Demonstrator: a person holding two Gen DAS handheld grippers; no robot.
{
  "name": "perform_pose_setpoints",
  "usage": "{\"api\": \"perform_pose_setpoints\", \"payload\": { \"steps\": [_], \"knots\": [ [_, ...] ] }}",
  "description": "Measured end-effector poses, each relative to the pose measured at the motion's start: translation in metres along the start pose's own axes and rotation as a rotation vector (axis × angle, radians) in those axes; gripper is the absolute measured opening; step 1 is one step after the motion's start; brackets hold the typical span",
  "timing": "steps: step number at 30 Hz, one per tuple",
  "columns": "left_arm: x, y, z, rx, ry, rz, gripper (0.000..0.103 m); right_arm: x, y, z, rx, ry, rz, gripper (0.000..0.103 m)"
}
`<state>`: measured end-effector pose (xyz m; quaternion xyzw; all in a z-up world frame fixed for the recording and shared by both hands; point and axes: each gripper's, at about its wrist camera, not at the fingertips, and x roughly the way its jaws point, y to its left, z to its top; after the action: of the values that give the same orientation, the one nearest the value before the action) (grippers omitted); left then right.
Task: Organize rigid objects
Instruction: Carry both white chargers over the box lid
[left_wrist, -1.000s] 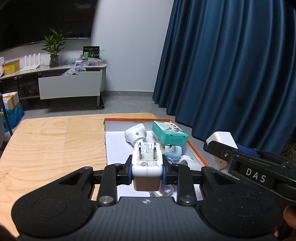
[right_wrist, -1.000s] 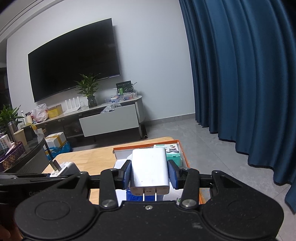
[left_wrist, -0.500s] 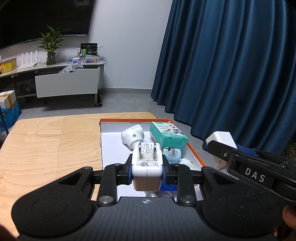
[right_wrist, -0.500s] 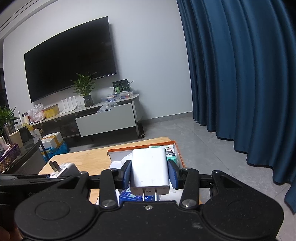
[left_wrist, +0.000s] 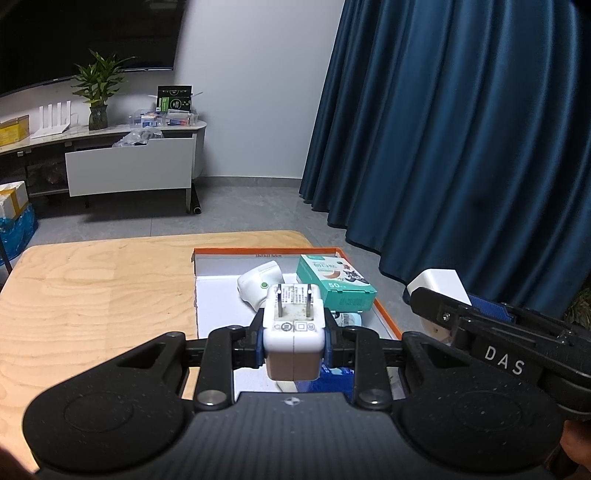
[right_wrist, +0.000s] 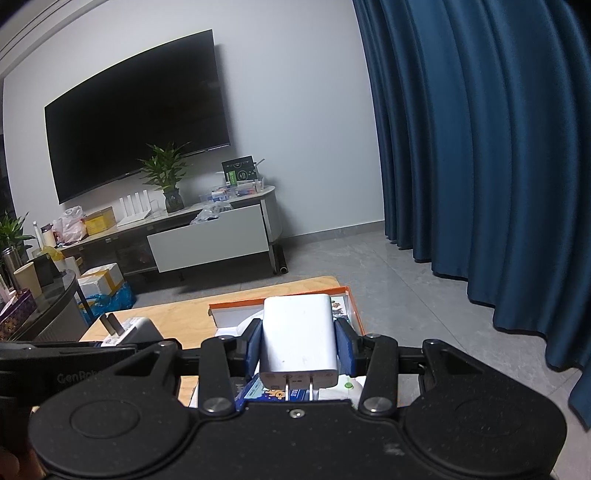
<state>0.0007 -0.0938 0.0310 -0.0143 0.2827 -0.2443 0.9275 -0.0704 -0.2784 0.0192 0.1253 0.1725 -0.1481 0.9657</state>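
Note:
My left gripper (left_wrist: 294, 339) is shut on a small white plug adapter (left_wrist: 293, 332), prongs up, held above the near end of an orange-rimmed white box (left_wrist: 207, 295). The box holds a white rounded device (left_wrist: 258, 286), a teal carton (left_wrist: 334, 282) and other small items. My right gripper (right_wrist: 298, 347) is shut on a larger white charger (right_wrist: 297, 339), prongs toward the camera, held above the same box (right_wrist: 229, 314). The right gripper shows at the right of the left wrist view (left_wrist: 439, 291); the left one shows at the left of the right wrist view (right_wrist: 122, 332).
The box sits at the right end of a wooden table (left_wrist: 92, 295). A dark blue curtain (left_wrist: 461, 147) hangs to the right. A TV console (left_wrist: 129, 166) with a plant and clutter stands against the far wall, under a large TV (right_wrist: 136, 118).
Both grippers have lifted a little and drawn back with their chargers still held. The box appears farther and lower in both views.

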Motion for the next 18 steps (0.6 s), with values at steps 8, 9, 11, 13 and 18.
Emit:
{"api": "perform_pose_setpoints", "payload": {
  "steps": [8,9,11,13,18],
  "knots": [
    [0.009,0.0,0.005,0.003,0.012,-0.006,0.028,0.006,-0.001,0.003,-0.009,0.009,0.004,0.051],
    [0.011,0.0,0.007,0.002,0.013,-0.007,0.028,0.007,-0.001,0.004,-0.009,0.011,0.004,0.051],
    [0.014,0.0,0.008,0.003,0.018,-0.011,0.028,0.009,-0.003,0.004,-0.009,0.014,0.005,0.051],
    [0.017,-0.001,0.01,0.009,0.022,-0.016,0.028,0.011,-0.004,0.006,-0.012,0.015,0.004,0.051],
    [0.027,-0.001,0.013,0.012,0.033,-0.026,0.028,0.019,-0.006,0.01,-0.016,0.02,0.014,0.051]
  ]
}}
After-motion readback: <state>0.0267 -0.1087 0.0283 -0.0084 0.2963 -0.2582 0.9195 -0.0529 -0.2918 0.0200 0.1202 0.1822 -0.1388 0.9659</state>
